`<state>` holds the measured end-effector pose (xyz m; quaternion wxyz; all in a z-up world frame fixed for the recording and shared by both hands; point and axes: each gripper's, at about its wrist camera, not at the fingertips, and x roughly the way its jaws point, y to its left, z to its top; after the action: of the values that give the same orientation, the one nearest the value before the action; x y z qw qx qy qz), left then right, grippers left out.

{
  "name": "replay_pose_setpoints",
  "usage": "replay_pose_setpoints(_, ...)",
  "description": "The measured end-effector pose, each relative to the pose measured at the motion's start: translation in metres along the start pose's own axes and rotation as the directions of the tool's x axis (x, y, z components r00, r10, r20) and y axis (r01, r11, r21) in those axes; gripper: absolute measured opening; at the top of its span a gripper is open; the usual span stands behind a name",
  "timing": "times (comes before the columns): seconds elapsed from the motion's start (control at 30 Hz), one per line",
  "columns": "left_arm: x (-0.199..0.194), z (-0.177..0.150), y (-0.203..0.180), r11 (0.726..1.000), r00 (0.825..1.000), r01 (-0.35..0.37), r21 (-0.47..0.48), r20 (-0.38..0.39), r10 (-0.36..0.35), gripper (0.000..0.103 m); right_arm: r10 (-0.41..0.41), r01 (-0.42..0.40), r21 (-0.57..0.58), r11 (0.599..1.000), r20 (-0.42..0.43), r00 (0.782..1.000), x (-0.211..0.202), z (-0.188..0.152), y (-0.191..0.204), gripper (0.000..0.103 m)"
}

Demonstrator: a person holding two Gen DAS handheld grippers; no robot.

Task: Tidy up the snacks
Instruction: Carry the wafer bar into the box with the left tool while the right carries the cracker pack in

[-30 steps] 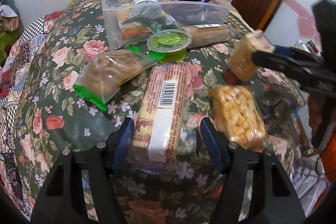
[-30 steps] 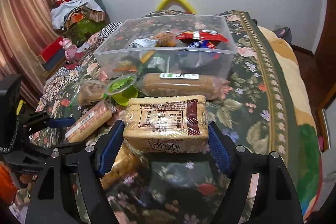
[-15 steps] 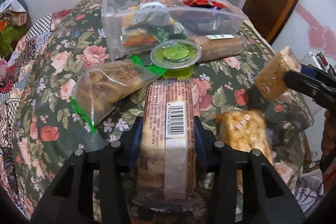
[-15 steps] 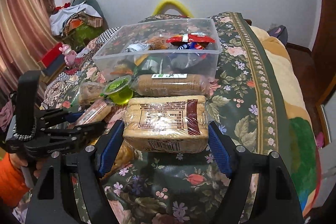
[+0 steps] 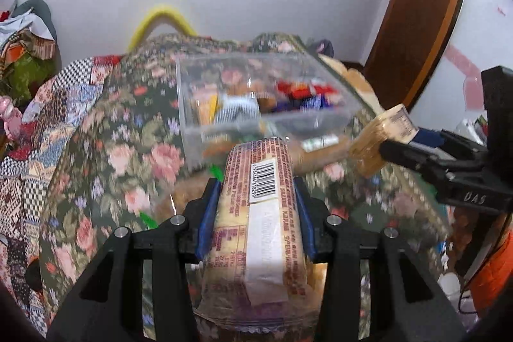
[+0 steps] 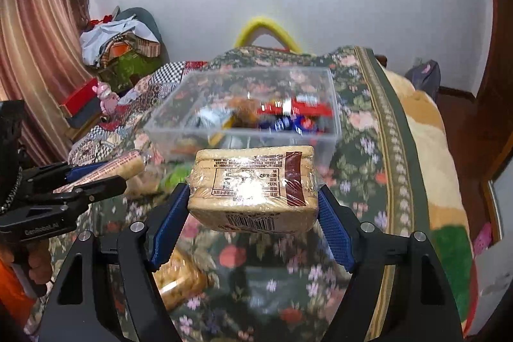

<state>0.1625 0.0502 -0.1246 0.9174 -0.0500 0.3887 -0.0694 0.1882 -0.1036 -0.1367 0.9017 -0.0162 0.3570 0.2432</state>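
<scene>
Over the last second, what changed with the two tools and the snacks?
The left tool closed on the long cracker pack and lifted it off the bedspread toward the clear bin. The right tool stayed clamped on the square biscuit pack, carrying it higher. The bin has not moved.

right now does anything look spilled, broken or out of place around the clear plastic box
Nothing looks spilled or damaged. The clear plastic box sits upright on the floral bedspread with wrapped snacks inside. One clear-wrapped pack of yellow snacks lies loose on the bedspread outside the box, not yet sorted. Motion blur hides finer detail.
</scene>
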Motion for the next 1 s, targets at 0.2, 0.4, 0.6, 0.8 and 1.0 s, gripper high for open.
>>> replay_pose_setpoints(0.2, 0.006, 0.034, 0.005, 1.000, 0.998, -0.014, -0.013, 0.056, 0.015, 0.044, 0.000, 0.000, -0.011, 1.000, 0.045, 0.999, 0.011, 0.025, 0.001, 0.075)
replay_pose_setpoints(0.4, 0.031, 0.059, 0.015, 0.999, 0.998, -0.026, -0.020, 0.063, 0.027, 0.044, -0.017, 0.019, -0.028, 0.999, 0.076, 0.997, 0.027, 0.051, -0.001, 0.075)
replay_pose_setpoints(0.6, 0.065, 0.080, 0.022, 0.998, 0.997, -0.059, -0.008, 0.056, 0.060, 0.044, -0.043, 0.047, -0.041, 0.998, 0.089, 0.995, 0.048, 0.073, -0.007, 0.075)
replay_pose_setpoints(0.8, 0.093, 0.092, 0.025, 0.998, 0.997, -0.068, 0.004, 0.038, 0.068, 0.044, -0.078, 0.080, -0.025, 0.996, 0.075, 0.994, 0.080, 0.087, -0.014, 0.075)
replay_pose_setpoints(1.0, 0.118, 0.100, 0.031, 0.996, 0.996, -0.093, -0.001, 0.014, 0.093, 0.044, -0.096, 0.096, -0.003, 0.995, 0.029, 0.995, 0.109, 0.089, -0.022, 0.075)
